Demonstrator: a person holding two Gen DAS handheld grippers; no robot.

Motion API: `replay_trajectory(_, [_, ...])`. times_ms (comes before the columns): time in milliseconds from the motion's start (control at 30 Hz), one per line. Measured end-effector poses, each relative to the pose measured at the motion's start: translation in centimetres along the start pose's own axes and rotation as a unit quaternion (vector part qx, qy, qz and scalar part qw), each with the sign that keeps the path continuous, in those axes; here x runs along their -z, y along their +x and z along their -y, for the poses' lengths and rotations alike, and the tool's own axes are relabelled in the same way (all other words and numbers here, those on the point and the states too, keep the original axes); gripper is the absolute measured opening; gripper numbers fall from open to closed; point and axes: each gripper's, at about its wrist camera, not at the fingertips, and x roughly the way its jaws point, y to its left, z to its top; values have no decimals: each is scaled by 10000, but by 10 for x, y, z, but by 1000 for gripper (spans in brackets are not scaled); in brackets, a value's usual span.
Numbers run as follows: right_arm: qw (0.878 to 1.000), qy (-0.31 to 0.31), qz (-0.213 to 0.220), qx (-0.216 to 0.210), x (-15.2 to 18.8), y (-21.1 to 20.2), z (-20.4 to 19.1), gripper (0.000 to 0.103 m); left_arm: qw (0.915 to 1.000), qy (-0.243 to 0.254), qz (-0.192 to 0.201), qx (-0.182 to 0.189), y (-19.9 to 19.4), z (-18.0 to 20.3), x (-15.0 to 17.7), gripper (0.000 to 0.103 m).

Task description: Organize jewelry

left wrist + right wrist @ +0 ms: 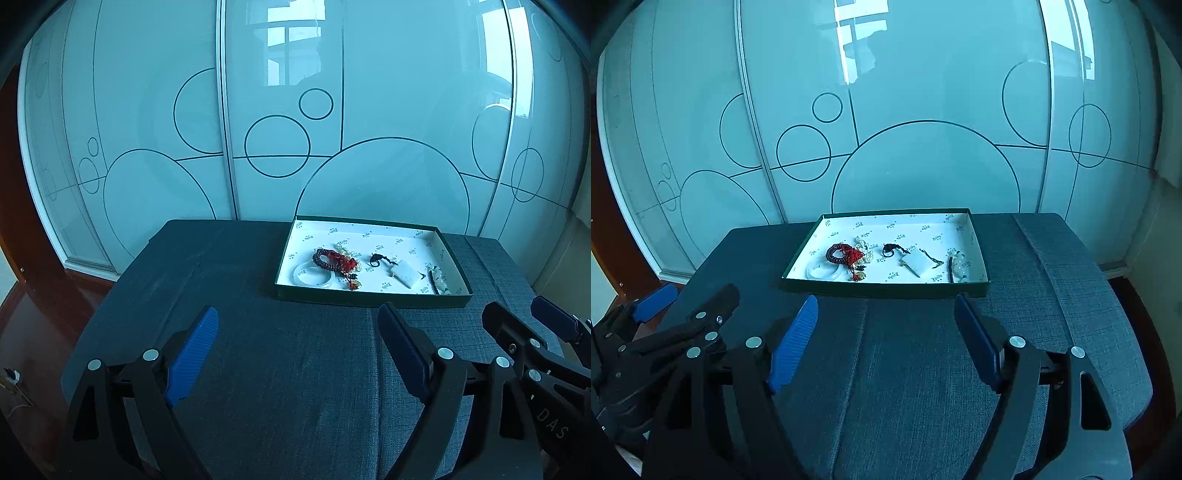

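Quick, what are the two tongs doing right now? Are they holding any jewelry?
Left tongs: open, holding nothing.
Right tongs: open, holding nothing.
The jewelry all lies in the box.

Jewelry lies in a tray on the table, before the wall panels.

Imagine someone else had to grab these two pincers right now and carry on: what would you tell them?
Left gripper: open, empty, hovering over the grey cloth.
Right gripper: open, empty, beside it.
All the jewelry lies in the shallow box: white bangle, dark red bead bracelet, white pendant, and a beaded piece at the right end.
Done: nothing picked up.
Left: sorting every piece.
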Motion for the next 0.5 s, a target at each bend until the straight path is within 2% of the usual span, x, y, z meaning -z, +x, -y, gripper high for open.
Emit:
replay_trajectory(233, [10000,16,62,25,-2,-8,3,76,9999,119,-41,13,0,6,-3,87])
replay_trajectory(333, [9999,49,116,40,-3,-13,8,82,9998,111,-150,-26,2,8,-3,87])
replay_trajectory(500, [9996,167,203,113,-2,-24,26,84,9993,110,-329,-102,6,5,-1,87])
